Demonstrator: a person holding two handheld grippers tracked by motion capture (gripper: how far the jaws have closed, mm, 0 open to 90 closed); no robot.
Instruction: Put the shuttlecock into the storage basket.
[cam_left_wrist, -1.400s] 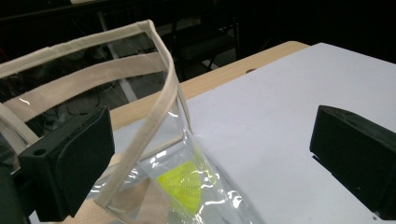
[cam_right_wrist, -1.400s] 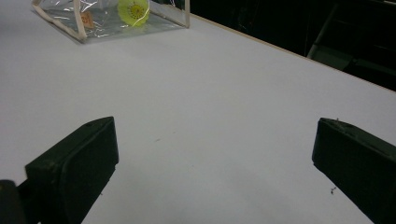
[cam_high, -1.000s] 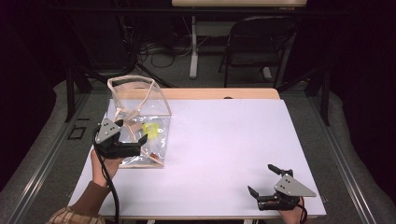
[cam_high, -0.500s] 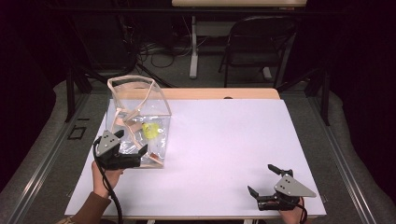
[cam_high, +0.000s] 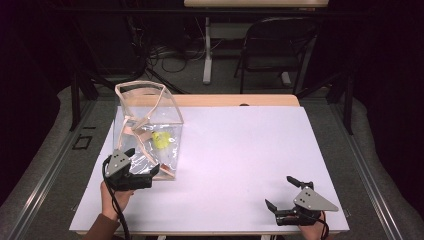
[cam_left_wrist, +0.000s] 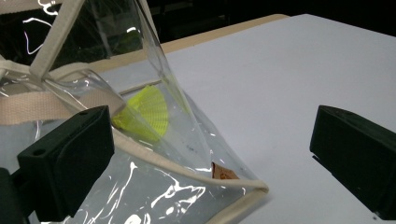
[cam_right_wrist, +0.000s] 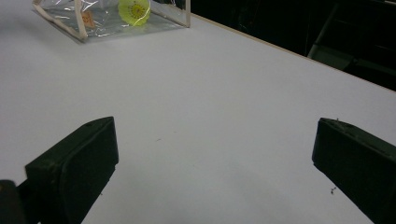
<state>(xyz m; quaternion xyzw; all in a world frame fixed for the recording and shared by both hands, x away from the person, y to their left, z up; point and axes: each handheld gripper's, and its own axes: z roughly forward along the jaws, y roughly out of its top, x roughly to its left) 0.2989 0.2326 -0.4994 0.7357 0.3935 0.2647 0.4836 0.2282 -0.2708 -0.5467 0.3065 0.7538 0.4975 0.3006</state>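
Observation:
A clear plastic bag (cam_high: 147, 125) with beige trim and straps stands at the table's left. A yellow ribbed object (cam_high: 160, 139) lies inside it, and a small orange tag (cam_left_wrist: 223, 172) sits at its near bottom corner. My left gripper (cam_high: 143, 161) is open at that near corner. In the left gripper view the bag's (cam_left_wrist: 140, 154) lower edge reaches in between the wide-apart jaws, with the yellow object (cam_left_wrist: 144, 112) just beyond the left jaw. My right gripper (cam_high: 281, 192) is open and holds nothing, low over the white table near its front right corner, far from the bag (cam_right_wrist: 93, 18).
A white sheet (cam_high: 240, 150) covers the table, with a wooden strip (cam_high: 235, 100) along the far edge. A folding chair (cam_high: 280, 45) and cables stand on the floor beyond. Bare white surface lies between the bag and my right gripper.
My left gripper has drawn back toward the table's near edge, from beside the bag to its near corner. The bag, the yellow object and my right gripper have stayed in place.

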